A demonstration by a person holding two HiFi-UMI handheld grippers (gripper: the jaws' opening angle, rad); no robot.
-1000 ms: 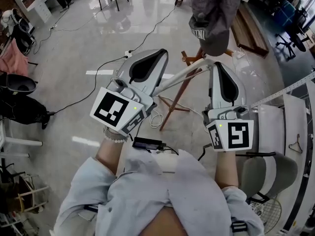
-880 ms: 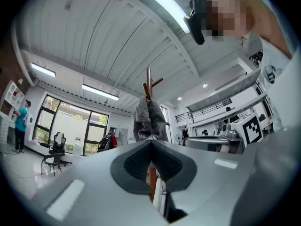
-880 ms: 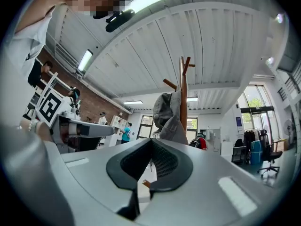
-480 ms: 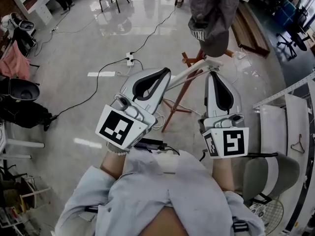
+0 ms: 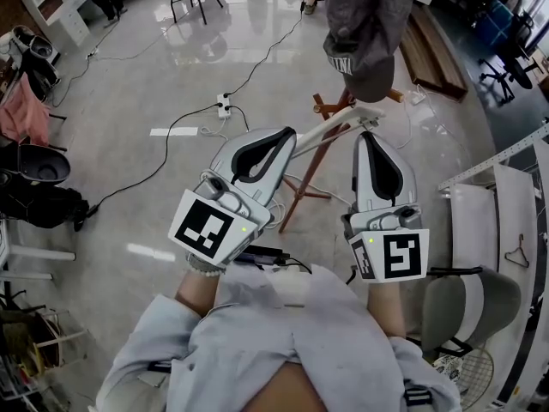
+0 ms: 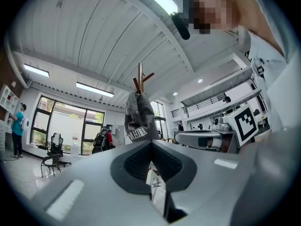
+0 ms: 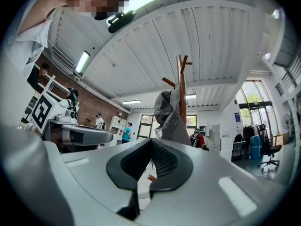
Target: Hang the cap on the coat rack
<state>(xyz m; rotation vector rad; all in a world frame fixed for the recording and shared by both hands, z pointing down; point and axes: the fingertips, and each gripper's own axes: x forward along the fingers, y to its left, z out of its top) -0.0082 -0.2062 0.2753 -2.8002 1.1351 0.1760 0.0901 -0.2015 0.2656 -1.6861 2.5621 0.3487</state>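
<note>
A grey cap [image 5: 364, 33] hangs on the wooden coat rack [image 5: 324, 148] at the top of the head view, with no gripper touching it. My left gripper [image 5: 288, 134] and right gripper [image 5: 371, 137] are held side by side below the cap, both shut and empty. In the left gripper view the cap [image 6: 139, 119] droops from the rack's top pegs [image 6: 140, 79], well beyond the closed jaws of that gripper [image 6: 150, 147]. The right gripper view shows the cap [image 7: 170, 117] against the rack pole [image 7: 181, 91], above and beyond the closed jaws of my right gripper [image 7: 151, 147].
A power strip [image 5: 223, 104] with cables lies on the glossy floor to the left of the rack. A grey chair [image 5: 467, 303] and a white table [image 5: 506, 204] stand to the right. A wooden bench [image 5: 437, 50] is behind the rack, and people stand far off.
Both grippers have drawn back toward my body and down from the cap. The cap stays hanging on the rack.
</note>
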